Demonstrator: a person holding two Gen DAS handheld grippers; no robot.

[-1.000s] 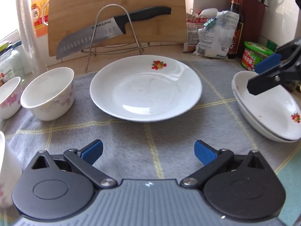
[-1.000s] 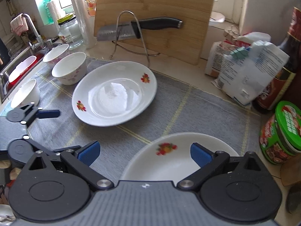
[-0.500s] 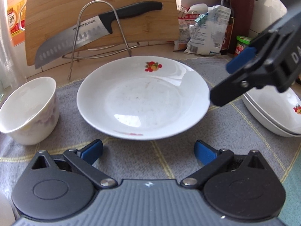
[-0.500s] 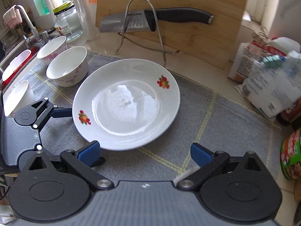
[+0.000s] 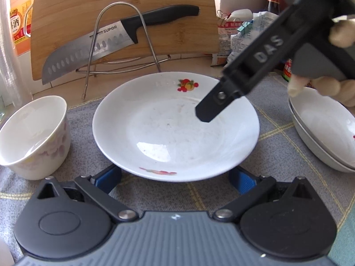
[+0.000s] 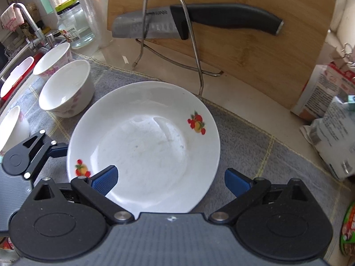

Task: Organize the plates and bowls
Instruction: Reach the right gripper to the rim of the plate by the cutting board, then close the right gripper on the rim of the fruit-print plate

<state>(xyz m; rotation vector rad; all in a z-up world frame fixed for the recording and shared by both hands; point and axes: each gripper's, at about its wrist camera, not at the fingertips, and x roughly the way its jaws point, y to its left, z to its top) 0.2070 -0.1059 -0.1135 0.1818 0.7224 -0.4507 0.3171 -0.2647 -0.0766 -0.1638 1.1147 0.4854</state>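
A white plate with fruit prints (image 5: 173,130) (image 6: 146,146) lies on the grey mat. My left gripper (image 5: 175,180) is open at the plate's near rim, its blue pads low beside it. My right gripper (image 6: 172,179) is open over the plate's near right edge, one finger above the plate and one outside the rim; its finger (image 5: 213,108) hangs over the plate in the left wrist view. A floral bowl (image 5: 33,137) (image 6: 66,88) stands left of the plate. Two stacked plates (image 5: 324,128) sit at the right.
Two more bowls (image 6: 53,61) (image 6: 12,127) stand toward the sink (image 6: 13,75). A cutting board (image 5: 124,22), a wire rack with a knife (image 5: 119,37), packets (image 5: 239,35), bottles and a green-lidded jar (image 6: 348,230) line the back and right.
Both grippers have closed in on the fruit-print plate. My right gripper moved left from the stacked plates to over this plate; my left gripper moved forward to its near rim.
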